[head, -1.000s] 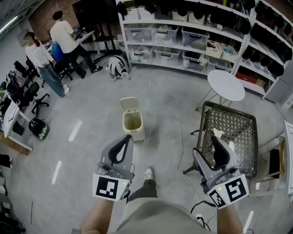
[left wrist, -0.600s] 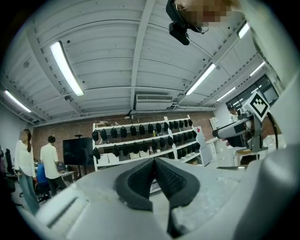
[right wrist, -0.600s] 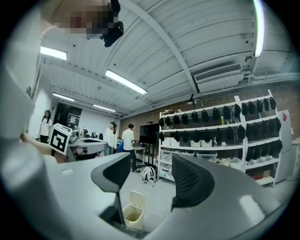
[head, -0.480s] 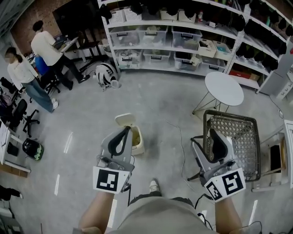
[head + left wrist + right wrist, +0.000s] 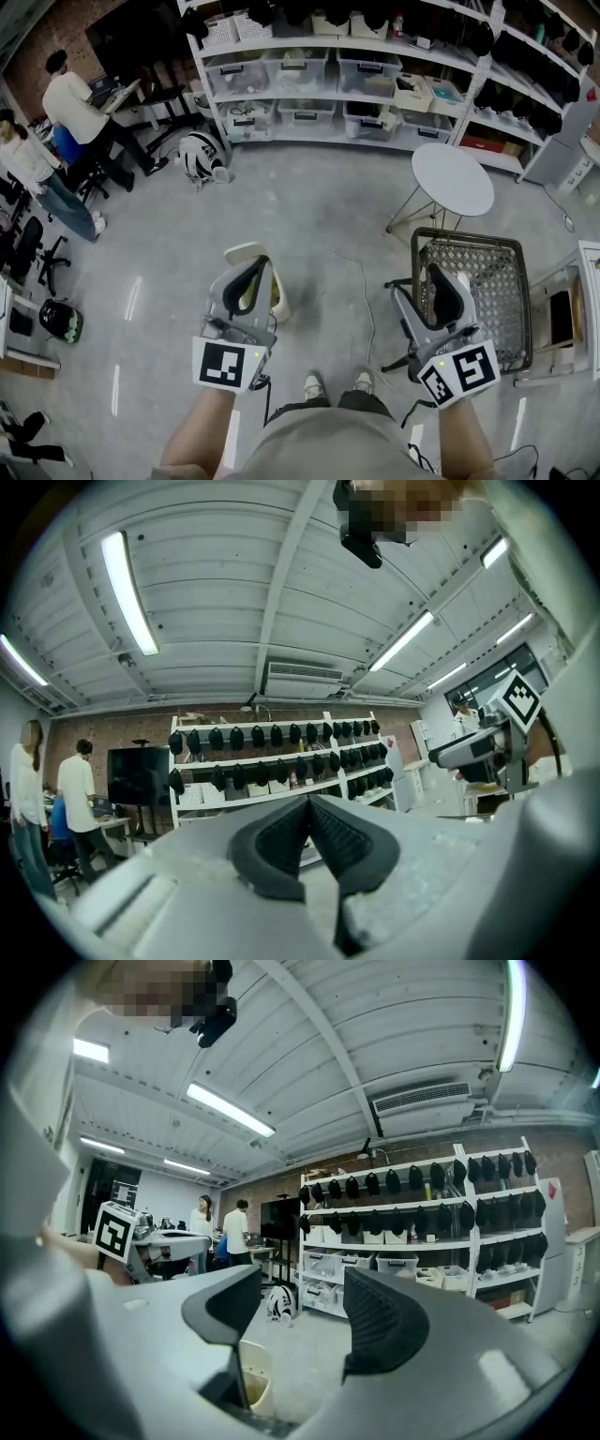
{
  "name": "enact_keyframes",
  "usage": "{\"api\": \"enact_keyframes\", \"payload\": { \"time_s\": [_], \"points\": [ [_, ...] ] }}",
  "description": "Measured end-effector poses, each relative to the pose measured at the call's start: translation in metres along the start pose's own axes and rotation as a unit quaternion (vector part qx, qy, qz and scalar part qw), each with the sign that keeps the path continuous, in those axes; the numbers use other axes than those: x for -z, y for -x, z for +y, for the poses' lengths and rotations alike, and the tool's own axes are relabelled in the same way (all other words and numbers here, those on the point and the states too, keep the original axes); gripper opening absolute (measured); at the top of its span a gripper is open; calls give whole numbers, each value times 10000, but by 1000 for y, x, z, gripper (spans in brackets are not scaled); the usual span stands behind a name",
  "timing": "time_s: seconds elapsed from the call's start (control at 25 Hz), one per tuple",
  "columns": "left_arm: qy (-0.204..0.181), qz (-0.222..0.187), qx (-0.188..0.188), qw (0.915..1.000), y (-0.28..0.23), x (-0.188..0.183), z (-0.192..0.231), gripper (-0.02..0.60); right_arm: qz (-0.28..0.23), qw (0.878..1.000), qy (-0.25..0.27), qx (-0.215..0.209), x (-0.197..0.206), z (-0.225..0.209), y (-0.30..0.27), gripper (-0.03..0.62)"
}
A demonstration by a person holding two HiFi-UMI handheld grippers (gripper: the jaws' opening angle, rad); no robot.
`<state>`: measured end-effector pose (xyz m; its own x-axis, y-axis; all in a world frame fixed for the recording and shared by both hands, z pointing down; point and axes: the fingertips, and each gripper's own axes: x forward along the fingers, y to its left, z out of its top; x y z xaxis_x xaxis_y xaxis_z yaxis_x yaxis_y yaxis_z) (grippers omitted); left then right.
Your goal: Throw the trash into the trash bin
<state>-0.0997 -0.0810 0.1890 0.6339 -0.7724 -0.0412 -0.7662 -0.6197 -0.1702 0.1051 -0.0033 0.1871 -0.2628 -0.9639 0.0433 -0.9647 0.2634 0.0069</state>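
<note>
A workshop with a grey concrete floor [image 5: 319,206] and stocked shelves [image 5: 356,66] beyond both claws. We hold the left claw [image 5: 255,267] level, jaws together and empty. The open bin [image 5: 279,305] stands upright just below and ahead of its tip. The right claw [image 5: 441,278], jaws apart and empty, is over a mesh worktop [image 5: 492,281], with the bin well to its left. We see no trash.

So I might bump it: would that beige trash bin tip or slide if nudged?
Probably light: the trash bin looks like thin plastic. Its raised lid could help it tip. The smooth floor may let it slide.
</note>
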Motion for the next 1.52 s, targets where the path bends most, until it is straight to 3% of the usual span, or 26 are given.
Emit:
{"api": "enact_keyframes", "payload": {
  "time_s": [0.08,0.4,0.72,0.96,1.12,1.52],
  "points": [
    [146,37,-3,9999,-10,3,-3,2,53,10000,-23,16,4,-10,-5,273],
    [146,38,254,9996,-62,12,-22,2,222,9990,-19,381,19,-75,-13,273],
    [294,334,908,9949,-152,42,-96,2,650,9912,-2,1150,62,-183,-4,273],
    [540,646,1562,9841,-207,79,-164,2,1097,9803,-105,1638,114,-243,7,273],
    [287,836,1967,9765,-234,114,-208,2,1423,9720,-333,1841,161,-274,23,273],
    [299,1588,2571,9528,-273,190,-287,2,2407,9416,-973,2147,297,-331,56,273]
  ]
}}
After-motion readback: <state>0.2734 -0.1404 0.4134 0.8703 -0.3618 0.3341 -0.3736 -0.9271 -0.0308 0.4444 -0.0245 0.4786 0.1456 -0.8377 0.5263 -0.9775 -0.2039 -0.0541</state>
